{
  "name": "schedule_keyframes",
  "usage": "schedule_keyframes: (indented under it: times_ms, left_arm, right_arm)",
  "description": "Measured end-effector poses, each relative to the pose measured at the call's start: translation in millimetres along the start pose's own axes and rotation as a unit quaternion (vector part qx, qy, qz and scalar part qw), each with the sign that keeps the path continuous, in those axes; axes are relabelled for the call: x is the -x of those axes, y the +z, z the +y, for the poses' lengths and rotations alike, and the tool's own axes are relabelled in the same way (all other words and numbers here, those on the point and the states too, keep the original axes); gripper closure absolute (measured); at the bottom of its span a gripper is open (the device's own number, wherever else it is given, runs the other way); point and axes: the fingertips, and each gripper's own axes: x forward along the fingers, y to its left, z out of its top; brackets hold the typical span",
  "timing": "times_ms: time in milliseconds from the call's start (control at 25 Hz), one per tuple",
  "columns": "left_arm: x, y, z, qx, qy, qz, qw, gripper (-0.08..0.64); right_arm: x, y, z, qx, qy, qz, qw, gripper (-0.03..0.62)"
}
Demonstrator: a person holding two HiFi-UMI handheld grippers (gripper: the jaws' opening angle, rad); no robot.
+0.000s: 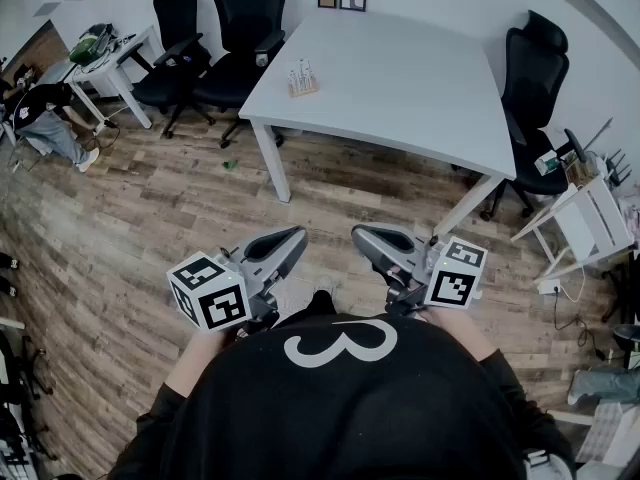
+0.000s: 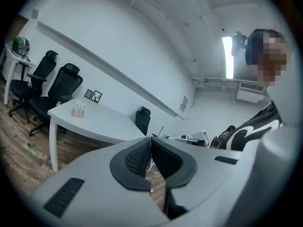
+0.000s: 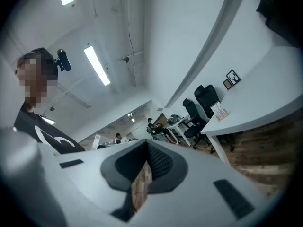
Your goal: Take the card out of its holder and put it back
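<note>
Left hand-held gripper (image 1: 297,234): jaws closed tip to tip, nothing between. Right hand-held gripper (image 1: 359,233): same, closed and empty. Both held close to person's torso over wood floor (image 1: 150,208), well apart from white counter (image 1: 400,78). Card holder (image 1: 302,81) stands near counter's far left edge, white card (image 1: 303,71) upright in it.

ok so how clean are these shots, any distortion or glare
Head view: wide-angle bend, the brown wooden plank floor curves; even light; the small tan card holder on the white square table is too tiny for detail. Left gripper view: dark round vignette, the ceiling strip light is blown out. Right gripper view: same vignette, the long ceiling light glares.
</note>
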Motion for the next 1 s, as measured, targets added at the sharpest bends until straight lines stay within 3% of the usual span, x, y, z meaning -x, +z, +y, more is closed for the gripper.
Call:
schedule_keyframes:
  times_ms: [560, 1000]
  left_arm:
    - [-10, -5, 8, 0.009, 0.001, 0.001, 1.0, 0.546]
    - [-35, 5, 50, 0.02, -0.013, 0.006, 0.9997, 0.545]
  right_arm:
    - [-2, -3, -4, 0.018, 0.012, 0.01, 1.0, 0.583]
    - [-18, 9, -52, -0.001, -0.01, 0.02, 1.0, 0.583]
